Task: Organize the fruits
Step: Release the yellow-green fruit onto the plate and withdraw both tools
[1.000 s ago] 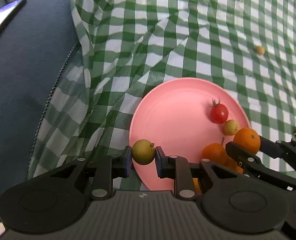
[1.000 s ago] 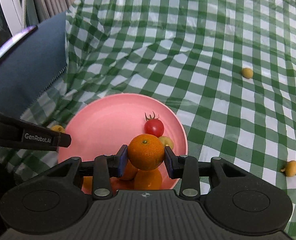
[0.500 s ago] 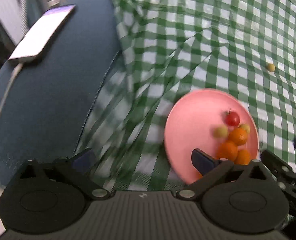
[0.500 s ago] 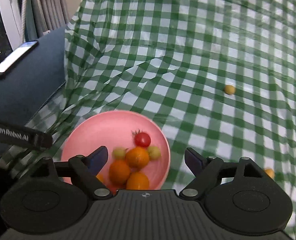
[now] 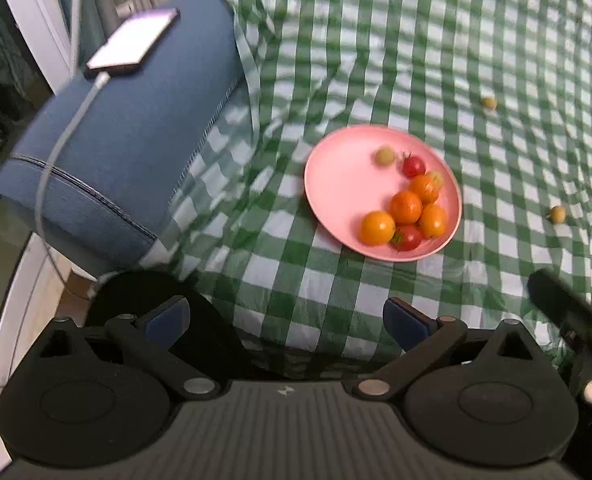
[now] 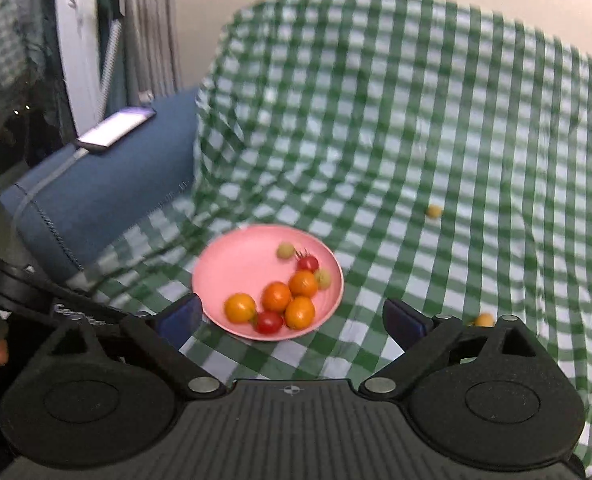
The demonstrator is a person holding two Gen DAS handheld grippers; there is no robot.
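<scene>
A pink plate (image 5: pixel 336 184) (image 6: pixel 232 264) sits on the green checked cloth and holds several fruits: oranges (image 5: pixel 405 207) (image 6: pixel 276 296), red tomatoes (image 5: pixel 413 166) (image 6: pixel 307 263) and small green-yellow fruits (image 5: pixel 385 156) (image 6: pixel 285 250). Two small yellow fruits lie loose on the cloth to the right of the plate (image 5: pixel 488 103) (image 5: pixel 557 213) (image 6: pixel 433 211) (image 6: pixel 483 319). My left gripper (image 5: pixel 286 322) is open and empty, well back from the plate. My right gripper (image 6: pixel 292 314) is open and empty, also back from the plate.
A blue cushion (image 5: pixel 128 120) (image 6: pixel 96 192) lies to the left, with a phone (image 5: pixel 134 42) (image 6: pixel 116 130) on a white cable on it. The right gripper's finger (image 5: pixel 568 312) shows at the lower right of the left wrist view.
Both grippers let go of their fruits over the plate, opened wide and pulled back and up. The orange and the green-yellow fruit now lie on the plate.
</scene>
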